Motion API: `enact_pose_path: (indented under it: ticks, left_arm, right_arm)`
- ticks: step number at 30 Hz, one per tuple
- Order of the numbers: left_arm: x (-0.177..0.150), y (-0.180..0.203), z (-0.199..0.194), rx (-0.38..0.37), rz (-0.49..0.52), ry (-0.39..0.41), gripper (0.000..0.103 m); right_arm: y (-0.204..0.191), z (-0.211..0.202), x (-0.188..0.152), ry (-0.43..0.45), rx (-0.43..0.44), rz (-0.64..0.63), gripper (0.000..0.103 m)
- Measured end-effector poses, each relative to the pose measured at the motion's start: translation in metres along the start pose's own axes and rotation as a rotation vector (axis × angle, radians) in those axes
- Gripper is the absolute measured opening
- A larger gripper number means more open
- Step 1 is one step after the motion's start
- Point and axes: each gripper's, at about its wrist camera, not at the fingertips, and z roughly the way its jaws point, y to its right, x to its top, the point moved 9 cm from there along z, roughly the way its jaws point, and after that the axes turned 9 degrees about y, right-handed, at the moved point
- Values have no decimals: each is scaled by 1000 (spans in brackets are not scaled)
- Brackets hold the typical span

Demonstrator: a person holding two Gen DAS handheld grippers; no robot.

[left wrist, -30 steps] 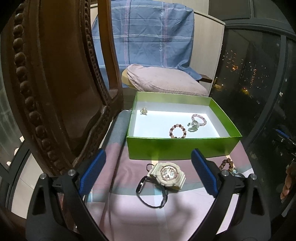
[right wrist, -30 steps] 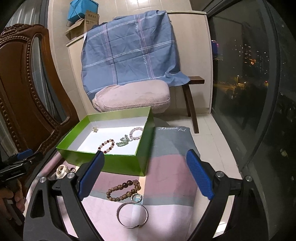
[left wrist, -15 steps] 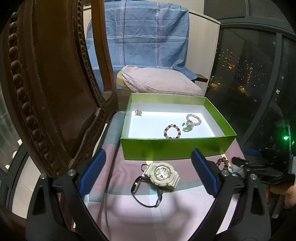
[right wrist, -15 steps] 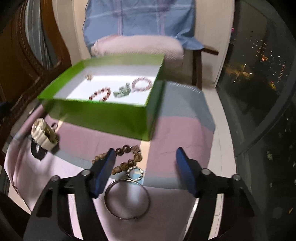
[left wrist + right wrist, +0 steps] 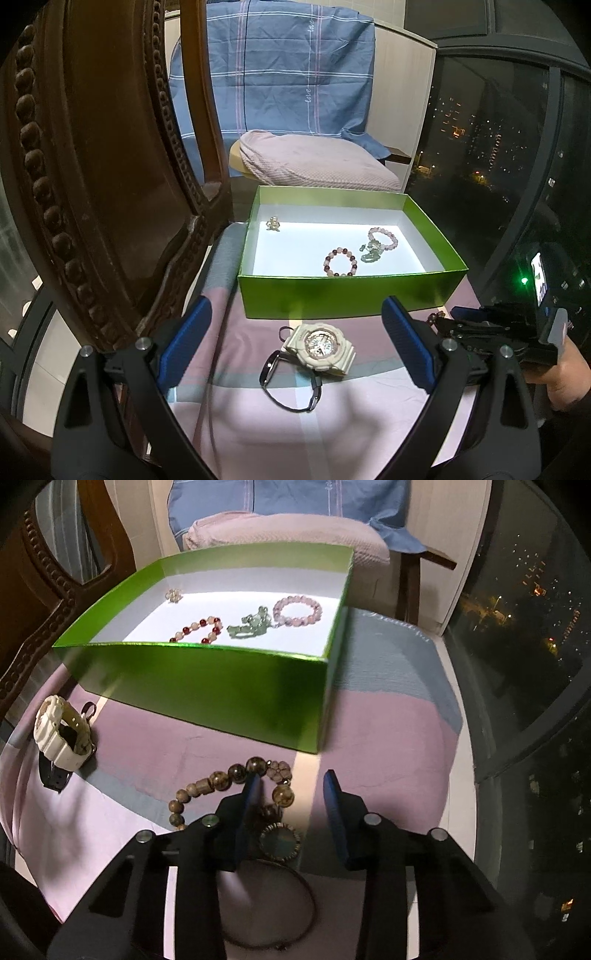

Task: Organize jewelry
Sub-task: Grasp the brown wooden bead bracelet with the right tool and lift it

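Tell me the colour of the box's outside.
Glossy green box, white inside; the right wrist view shows it best.

Left tool (image 5: 295, 343) gapes wide; right tool (image 5: 291, 794), tilted down, has been narrowing.

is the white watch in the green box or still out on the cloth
Out. The white watch lies on the pink cloth in front of the green box, partly over a black band; only bracelets and small charms are inside.
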Motion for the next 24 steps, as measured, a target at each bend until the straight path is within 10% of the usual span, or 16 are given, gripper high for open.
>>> enact_pose_path:
  ticks: [12, 19, 24]
  left_arm:
    - [2, -11, 1, 12, -22, -7, 92]
    - [1, -32, 6, 27, -98, -30, 92]
    - [-14, -18, 17, 25, -67, -88, 92]
  right_arm:
    - [-13, 1, 7, 15, 43, -9, 11]
    - [-13, -93, 56, 330, 240, 119, 11]
    - [2, -122, 60, 400, 237, 135, 11]
